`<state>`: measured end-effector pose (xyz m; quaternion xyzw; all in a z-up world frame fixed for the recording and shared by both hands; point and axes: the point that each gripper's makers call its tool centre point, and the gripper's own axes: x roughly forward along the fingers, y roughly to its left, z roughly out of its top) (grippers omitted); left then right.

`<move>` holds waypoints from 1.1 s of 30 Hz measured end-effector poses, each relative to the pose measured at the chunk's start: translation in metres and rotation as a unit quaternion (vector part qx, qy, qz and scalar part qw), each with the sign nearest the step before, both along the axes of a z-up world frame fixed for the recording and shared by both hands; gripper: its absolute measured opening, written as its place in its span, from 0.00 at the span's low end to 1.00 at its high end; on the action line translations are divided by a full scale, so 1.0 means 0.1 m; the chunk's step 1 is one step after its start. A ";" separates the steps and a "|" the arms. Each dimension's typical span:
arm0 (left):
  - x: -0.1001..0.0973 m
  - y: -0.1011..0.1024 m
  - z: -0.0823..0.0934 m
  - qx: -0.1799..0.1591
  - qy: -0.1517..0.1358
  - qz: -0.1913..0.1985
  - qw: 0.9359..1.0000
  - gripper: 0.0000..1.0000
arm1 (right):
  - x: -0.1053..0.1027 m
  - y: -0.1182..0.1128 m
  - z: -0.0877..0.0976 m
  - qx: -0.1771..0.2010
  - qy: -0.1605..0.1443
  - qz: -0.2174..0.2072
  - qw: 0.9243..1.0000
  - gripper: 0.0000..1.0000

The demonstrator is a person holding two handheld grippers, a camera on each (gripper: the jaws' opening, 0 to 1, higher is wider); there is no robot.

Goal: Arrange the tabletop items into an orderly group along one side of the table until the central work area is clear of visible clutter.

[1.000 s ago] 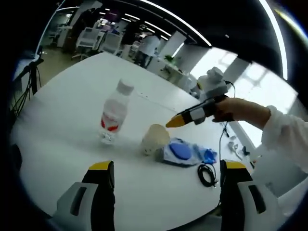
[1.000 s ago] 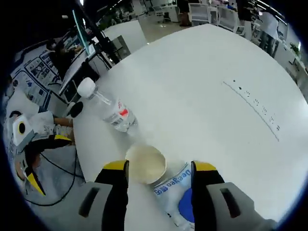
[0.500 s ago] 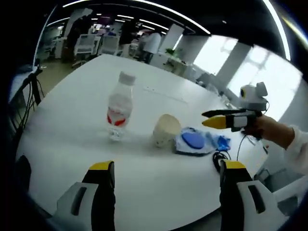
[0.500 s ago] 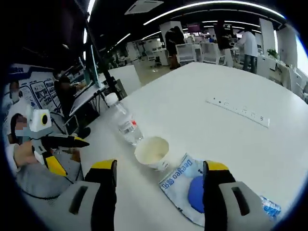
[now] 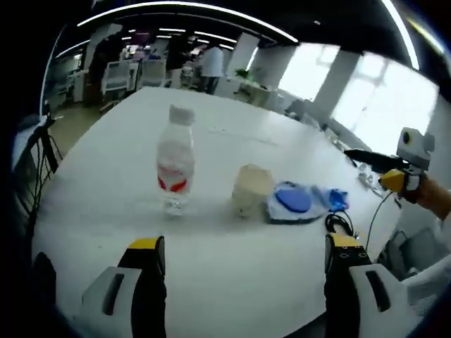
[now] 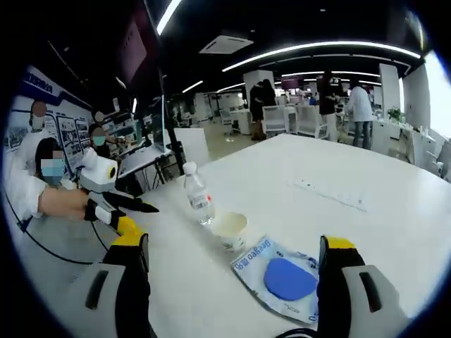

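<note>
On the white table (image 5: 91, 176), a capped water bottle (image 5: 175, 160) stands upright, a paper cup (image 5: 251, 190) just beside it, then a blue-and-white wipes pack (image 5: 299, 201) near the table's edge, by a black cable (image 5: 340, 224). The left gripper (image 5: 239, 248) and right gripper (image 6: 232, 246) hover wide open, holding nothing. Office desks and people lie beyond.

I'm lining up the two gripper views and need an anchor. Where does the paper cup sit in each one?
Left gripper view: the cup is just right of centre, between the bottle and the blue pack.
Right gripper view: the cup is at centre, below the bottle, up-left of the pack.
Shared landmark: the bottle, standing beside the cup.
</note>
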<state>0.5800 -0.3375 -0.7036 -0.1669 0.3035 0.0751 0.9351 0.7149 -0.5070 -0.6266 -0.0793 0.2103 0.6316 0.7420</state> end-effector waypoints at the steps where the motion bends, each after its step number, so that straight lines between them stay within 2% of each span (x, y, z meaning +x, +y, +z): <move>1: 0.01 0.06 0.01 0.009 0.001 0.000 1.000 0.91 | -0.03 -0.05 0.01 0.003 -0.002 -0.004 1.000 0.99; 3: 0.07 0.16 0.06 0.014 -0.007 0.002 1.000 0.93 | -0.04 -0.15 0.02 0.009 0.000 -0.013 1.000 0.98; 5: 0.05 0.21 0.07 0.014 0.008 0.009 1.000 0.93 | -0.04 -0.25 0.03 0.014 0.001 -0.024 1.000 0.96; 7: 0.11 0.32 0.10 0.023 -0.008 0.015 1.000 0.94 | -0.06 -0.31 0.06 0.019 -0.004 -0.029 0.999 0.97; 9: 0.14 0.39 0.10 0.028 -0.008 0.019 0.999 0.94 | -0.10 -0.38 0.09 0.026 -0.003 -0.033 0.999 0.97; 14: 0.20 0.34 0.16 0.031 -0.016 0.022 0.999 0.94 | -0.19 -0.50 0.16 0.039 -0.004 -0.041 0.998 0.98; 17: 0.25 0.33 0.21 0.039 -0.022 0.017 0.999 0.95 | -0.17 -0.59 0.17 0.042 0.003 -0.051 0.998 0.97; 22: 0.32 0.37 0.21 0.047 -0.023 0.012 0.999 0.95 | -0.21 -0.77 0.19 0.040 -0.027 -0.053 0.997 0.97; 26: 0.38 0.42 0.22 0.046 -0.024 0.016 0.999 0.94 | -0.28 -0.90 0.15 0.039 -0.027 -0.058 0.997 0.97; 33: 0.49 0.44 0.21 0.053 -0.025 0.011 0.998 0.94 | -0.27 -1.08 0.13 0.038 -0.028 -0.069 0.997 0.96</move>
